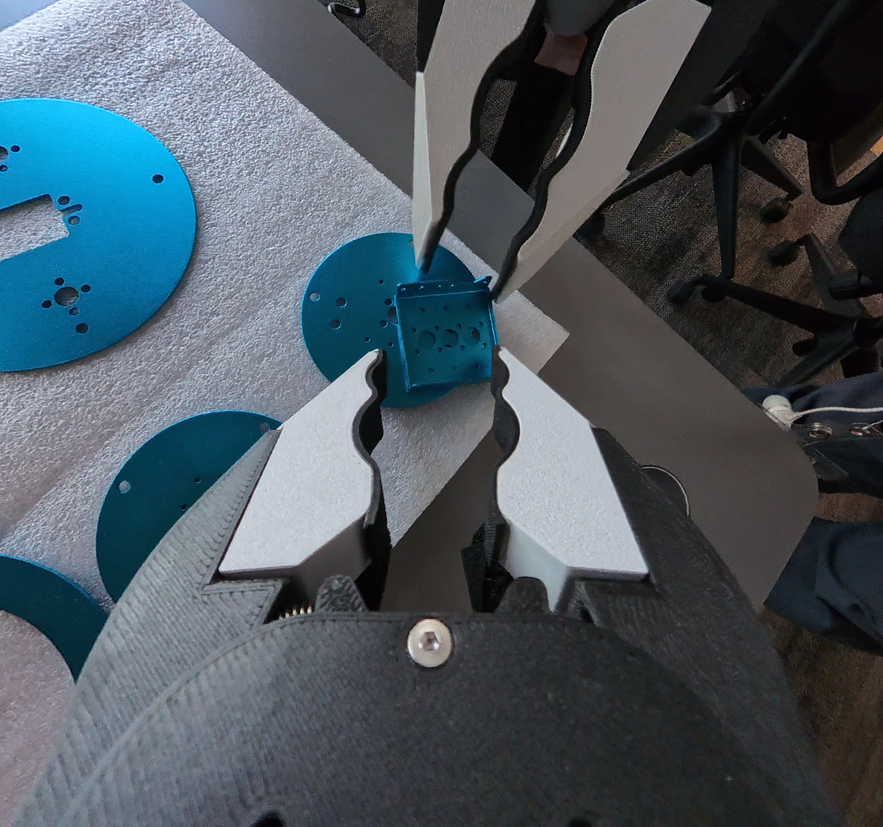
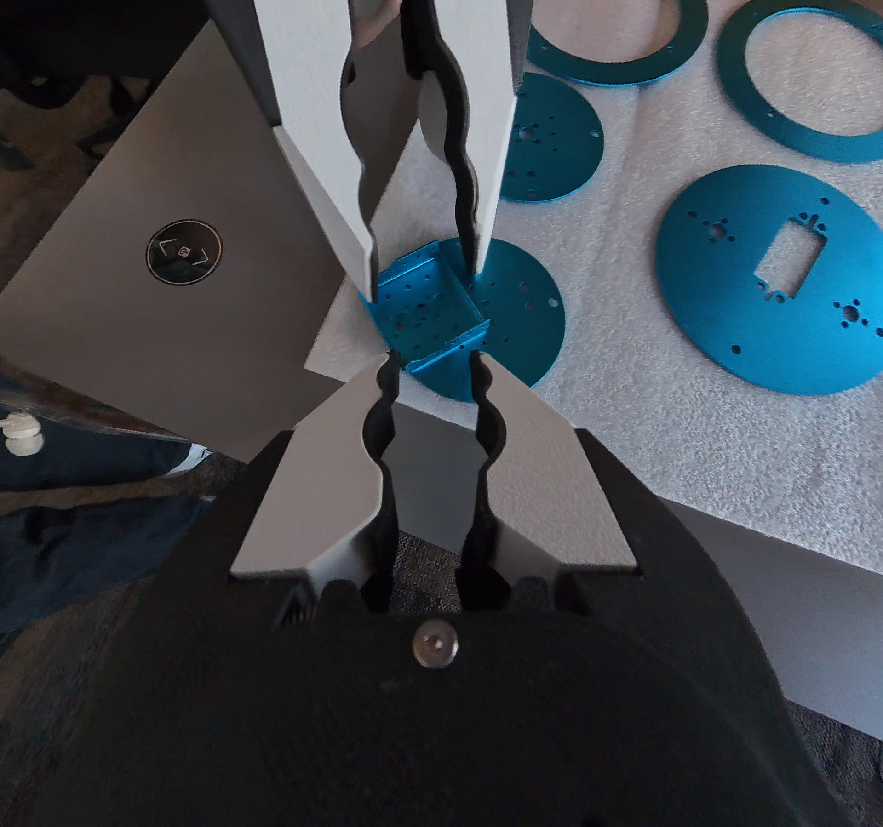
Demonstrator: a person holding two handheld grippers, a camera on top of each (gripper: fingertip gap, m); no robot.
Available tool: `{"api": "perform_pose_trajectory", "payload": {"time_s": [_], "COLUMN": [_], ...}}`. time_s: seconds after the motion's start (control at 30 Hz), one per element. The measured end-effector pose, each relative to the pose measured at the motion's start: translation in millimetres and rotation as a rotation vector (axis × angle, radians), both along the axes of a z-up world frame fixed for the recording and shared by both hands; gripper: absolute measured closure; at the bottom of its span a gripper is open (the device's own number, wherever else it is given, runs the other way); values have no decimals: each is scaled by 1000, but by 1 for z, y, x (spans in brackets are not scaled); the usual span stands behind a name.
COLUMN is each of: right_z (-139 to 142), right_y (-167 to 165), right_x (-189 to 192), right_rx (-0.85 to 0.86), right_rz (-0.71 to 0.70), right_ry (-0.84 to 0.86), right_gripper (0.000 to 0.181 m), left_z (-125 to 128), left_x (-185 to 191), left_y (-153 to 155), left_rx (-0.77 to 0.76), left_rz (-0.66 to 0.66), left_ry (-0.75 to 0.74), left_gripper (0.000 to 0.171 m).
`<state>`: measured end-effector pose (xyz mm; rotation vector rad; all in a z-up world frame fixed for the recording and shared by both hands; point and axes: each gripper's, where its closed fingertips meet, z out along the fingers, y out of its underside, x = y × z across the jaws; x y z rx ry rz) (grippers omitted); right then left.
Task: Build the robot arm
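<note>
Your left gripper [image 1: 437, 357] is hanging with its jaws spread wide, holding nothing, its fingertips flanking the near edge of the small blue bracket [image 1: 446, 338] without clearly touching it. Your right gripper [image 2: 434, 359] is also standing open at a middling width, empty, and it is reaching in from the opposite side, so that in the left wrist view its tips [image 1: 458, 281] are coming down at 12 o'clock of the bracket. The bracket is sitting on the small blue disc [image 1: 353, 321], toward that disc's 3 o'clock edge in the left wrist view, and the disc is lying near the corner of the white foam sheet [image 1: 215, 240]. Right beyond that corner the grey table [image 1: 669, 403] is running out to its rounded edge, with carpet and chair legs below, so room is tight there. Across the foam at 9 o'clock the large blue plate [image 1: 95, 231] is lying well apart; another blue disc [image 1: 177, 484] is lying near at 7 o'clock. In the right wrist view two blue rings [image 2: 616, 16] are lying at 1 o'clock.
</note>
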<state>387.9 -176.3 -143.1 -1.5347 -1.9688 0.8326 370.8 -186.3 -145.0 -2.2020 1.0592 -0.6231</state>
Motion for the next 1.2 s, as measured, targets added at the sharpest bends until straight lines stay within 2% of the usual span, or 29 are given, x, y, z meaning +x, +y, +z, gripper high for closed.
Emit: {"api": "perform_pose_trajectory", "payload": {"time_s": [0.17,0.3,0.43,0.53,0.57,0.6,0.77,0.9,1.07,1.13,1.2], "right_z": [-1,3,1,-5,-6,-5,-5,-5,-5,-4,-3], "right_y": [-2,-5,-12,-11,-11,-12,-15,-15,-14,-11,-13], "right_x": [0,1,2,3,4,4,6,8,7,6,7], "right_rx": [-49,8,5,21,21,13,1,-10,-36,-56,-82], "right_rz": [25,123,201,205,202,200,172,159,176,153,144], "right_ry": [-9,5,9,-13,-17,-15,-4,4,-4,-6,-3], "right_gripper": [145,126,126,128,134,140,140,140,139,129,128], "left_z": [0,7,15,5,1,-3,-1,4,3,3,3], "left_x": [-1,-6,-5,-1,-1,0,3,2,2,5,7], "left_y": [6,3,-8,-10,-9,-9,-10,-12,-12,-13,-12], "left_rx": [2,-16,23,78,88,85,60,83,86,86,79], "left_rz": [-2,13,42,26,17,8,-12,-32,-98,-132,-136], "left_ry": [4,-2,-10,74,97,102,48,60,72,77,75], "left_gripper": [132,120,116,117,117,120,136,124,119,120,121]}}
